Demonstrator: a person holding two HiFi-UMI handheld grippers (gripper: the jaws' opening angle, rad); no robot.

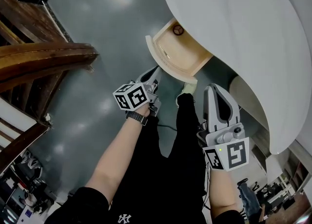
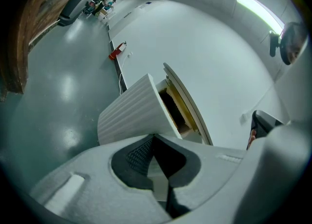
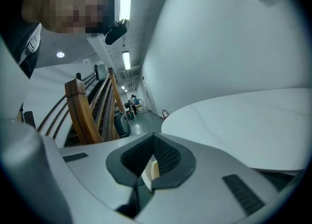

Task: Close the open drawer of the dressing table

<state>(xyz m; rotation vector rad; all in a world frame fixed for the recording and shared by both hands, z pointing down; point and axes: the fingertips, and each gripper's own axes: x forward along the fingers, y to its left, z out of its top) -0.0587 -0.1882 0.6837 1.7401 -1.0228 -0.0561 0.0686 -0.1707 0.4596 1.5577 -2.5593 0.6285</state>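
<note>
The white dressing table [image 1: 243, 33] fills the upper right of the head view. Its drawer [image 1: 183, 48] stands pulled out, with a pale wooden inside and a curved, ribbed white front [image 1: 155, 55]. My left gripper [image 1: 155, 73] is shut and empty, its tip just below that front. In the left gripper view the ribbed front [image 2: 129, 113] lies right beyond my left gripper [image 2: 155, 138], and the wooden inside [image 2: 173, 106] shows behind it. My right gripper [image 1: 214, 90] is shut with nothing in it and hangs under the table's edge. The right gripper view shows my right gripper [image 3: 152, 136] below the white tabletop [image 3: 243, 121].
A dark wooden stair railing [image 1: 44, 57] runs along the left, also visible as the wooden railing [image 3: 92, 111]. The person's black trousers and pale shoe [image 1: 188, 88] stand between the grippers. A red fire extinguisher [image 2: 117, 51] leans by the far wall. Grey-green floor [image 1: 107, 33] spreads left of the drawer.
</note>
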